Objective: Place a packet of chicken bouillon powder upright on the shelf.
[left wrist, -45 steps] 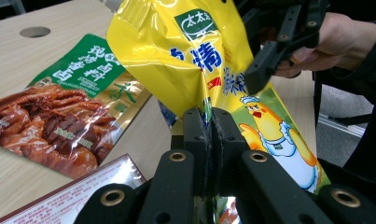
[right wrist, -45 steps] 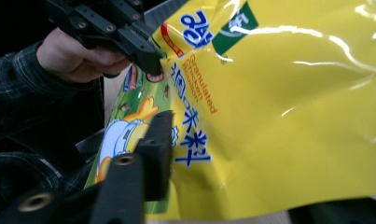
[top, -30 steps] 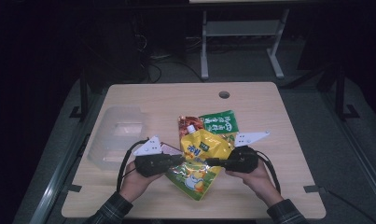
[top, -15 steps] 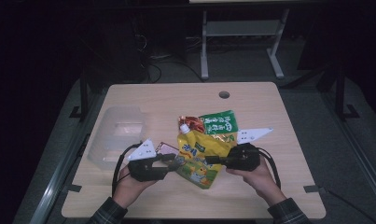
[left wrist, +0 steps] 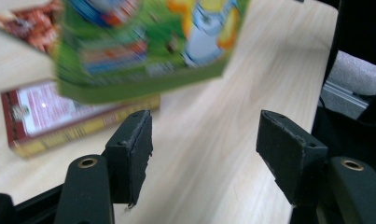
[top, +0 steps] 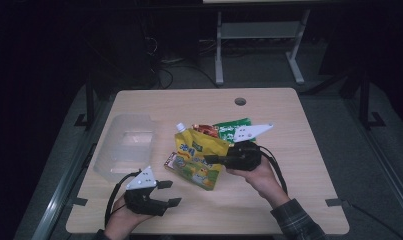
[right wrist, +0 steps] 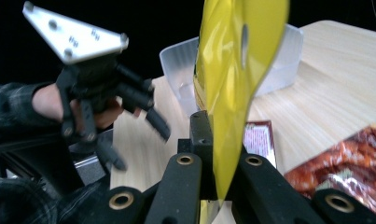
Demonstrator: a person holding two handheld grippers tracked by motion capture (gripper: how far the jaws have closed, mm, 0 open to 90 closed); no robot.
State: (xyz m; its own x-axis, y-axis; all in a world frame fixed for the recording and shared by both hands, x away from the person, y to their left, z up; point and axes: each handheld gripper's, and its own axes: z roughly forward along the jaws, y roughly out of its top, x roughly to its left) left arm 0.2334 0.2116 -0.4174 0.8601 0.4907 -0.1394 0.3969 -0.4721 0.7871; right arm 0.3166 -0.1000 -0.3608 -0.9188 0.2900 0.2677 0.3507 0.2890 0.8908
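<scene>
Dark room, wooden surface (top: 299,165): my right claw (top: 211,160) is clamped on the yellow pouch (top: 199,150), lifted mid-surface, left claw (top: 169,192) apart and empty at 7 o'clock, clear bin (top: 124,145) at 9 o'clock unfilled, drop-off pending.

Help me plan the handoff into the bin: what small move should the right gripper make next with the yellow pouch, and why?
Probably carry the yellow pouch left toward the clear plastic bin. The right gripper is shut on the pouch's edge and holds it above the table, the bin stands open beside it, and the left gripper is open and apart, so nothing blocks the way.
</scene>
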